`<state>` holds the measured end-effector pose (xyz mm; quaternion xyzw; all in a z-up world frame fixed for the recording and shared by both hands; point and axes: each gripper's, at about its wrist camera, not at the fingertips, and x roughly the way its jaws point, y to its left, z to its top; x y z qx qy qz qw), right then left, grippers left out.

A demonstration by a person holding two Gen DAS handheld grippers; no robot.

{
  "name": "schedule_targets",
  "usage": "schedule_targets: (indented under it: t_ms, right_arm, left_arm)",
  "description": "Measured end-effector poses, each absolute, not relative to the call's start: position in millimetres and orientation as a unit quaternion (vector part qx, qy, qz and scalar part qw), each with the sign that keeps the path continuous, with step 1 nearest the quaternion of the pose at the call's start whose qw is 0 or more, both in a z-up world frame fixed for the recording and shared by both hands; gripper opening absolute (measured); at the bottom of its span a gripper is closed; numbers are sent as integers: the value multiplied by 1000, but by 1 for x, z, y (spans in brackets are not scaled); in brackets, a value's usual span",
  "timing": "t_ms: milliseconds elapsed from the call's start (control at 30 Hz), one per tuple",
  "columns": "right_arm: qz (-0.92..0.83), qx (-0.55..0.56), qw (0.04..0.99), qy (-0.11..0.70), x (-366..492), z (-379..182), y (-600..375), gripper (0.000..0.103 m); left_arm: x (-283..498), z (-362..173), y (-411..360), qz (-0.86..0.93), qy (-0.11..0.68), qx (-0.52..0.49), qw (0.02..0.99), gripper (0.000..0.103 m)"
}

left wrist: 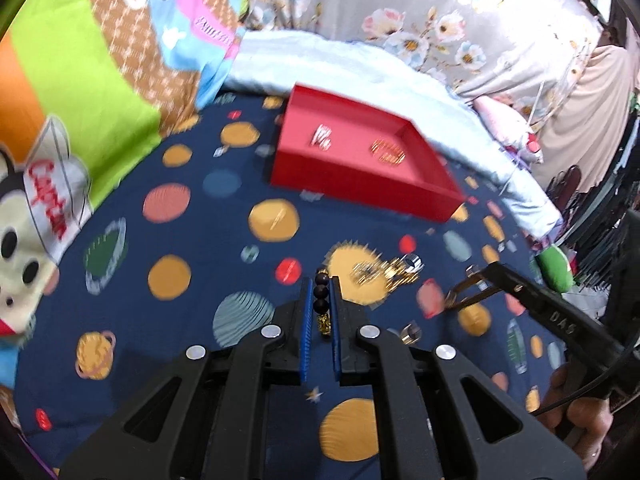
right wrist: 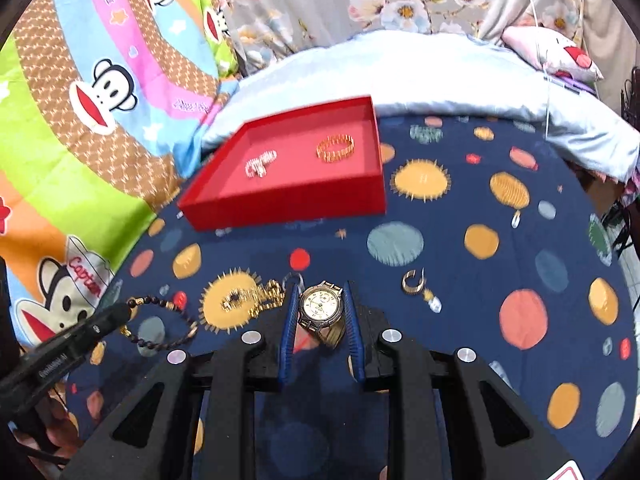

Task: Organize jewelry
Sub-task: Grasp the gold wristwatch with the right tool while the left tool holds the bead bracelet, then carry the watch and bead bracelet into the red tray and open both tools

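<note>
A red tray (left wrist: 320,178) (right wrist: 280,206) lies on the navy planet-print sheet and holds a silver bracelet (right wrist: 261,164) and a gold bracelet (right wrist: 335,148). My left gripper (left wrist: 321,284) is shut on a dark bead bracelet (left wrist: 321,294), which also shows in the right wrist view (right wrist: 168,326). My right gripper (right wrist: 320,284) is shut on a gold wristwatch (right wrist: 320,306); in the left wrist view the right gripper (left wrist: 460,292) shows at the right with the watch between its fingers. A gold chain (right wrist: 256,298) (left wrist: 384,272) lies between the grippers.
A small gold earring (right wrist: 414,282) with a clear bead lies right of the watch. A pale blue folded blanket (right wrist: 440,76) lies behind the tray. A cartoon monkey quilt (right wrist: 100,92) lies on the left. A pink cushion (right wrist: 560,56) sits at the far right.
</note>
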<state>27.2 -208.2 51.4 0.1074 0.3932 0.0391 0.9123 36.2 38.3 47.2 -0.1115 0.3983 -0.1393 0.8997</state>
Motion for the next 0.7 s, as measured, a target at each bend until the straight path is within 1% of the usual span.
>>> schedule_targets:
  t_ms: [233,467,600,700]
  right_arm:
    - [54,90,923,370,40,80,-210,21]
    - [67,84,937,333,90,119,-217,21]
    - [63,64,947,308,128,137,-214,21]
    - [62,60,947,310,159,133,-212,21]
  left_arm:
    - [47,107,22,-167,340,-85,922,7]
    - [92,161,7,-182,278,-76,940,7]
    - [134,175,-1,-191,261,-91,942,7]
    - [169,165,-7,-198,270,-107,936,7]
